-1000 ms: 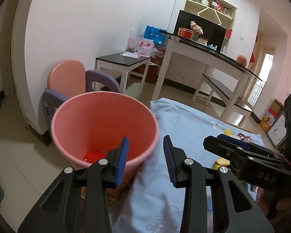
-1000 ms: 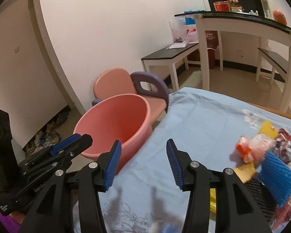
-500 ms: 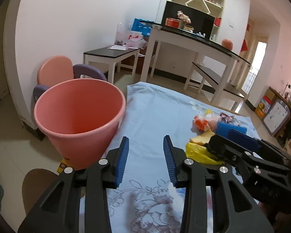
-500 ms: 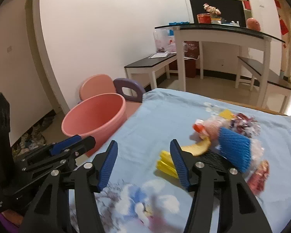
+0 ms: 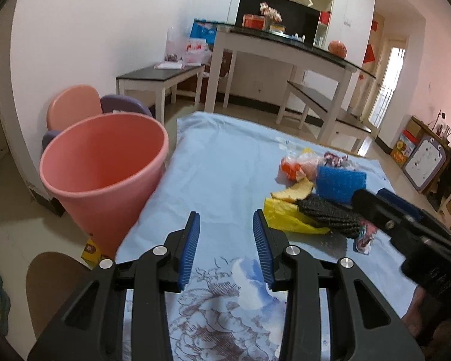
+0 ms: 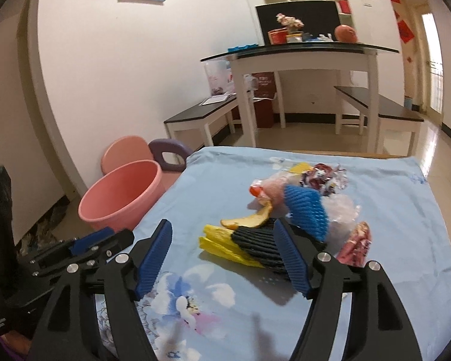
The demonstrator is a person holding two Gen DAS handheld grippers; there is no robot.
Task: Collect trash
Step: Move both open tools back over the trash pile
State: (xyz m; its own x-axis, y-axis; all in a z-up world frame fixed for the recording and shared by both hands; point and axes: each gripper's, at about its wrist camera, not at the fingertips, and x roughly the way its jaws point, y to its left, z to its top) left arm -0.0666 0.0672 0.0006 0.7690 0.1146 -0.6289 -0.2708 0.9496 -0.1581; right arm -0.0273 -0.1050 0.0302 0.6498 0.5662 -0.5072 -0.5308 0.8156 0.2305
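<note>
Right wrist view: the right gripper (image 6: 222,254), jaws just spreading wide and empty, nears the black mesh (image 6: 260,245) overlapping the yellow bag (image 6: 222,245), so both may snag together; the left gripper (image 5: 225,249) waits open, empty.

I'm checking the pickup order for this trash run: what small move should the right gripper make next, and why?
Probably ease the right gripper forward and down over the black mesh sleeve on the yellow bag. Its jaws have just been opening and hold nothing, and that trash is the nearest piece in front of them. The pink bin waits at the table's left edge.
</note>
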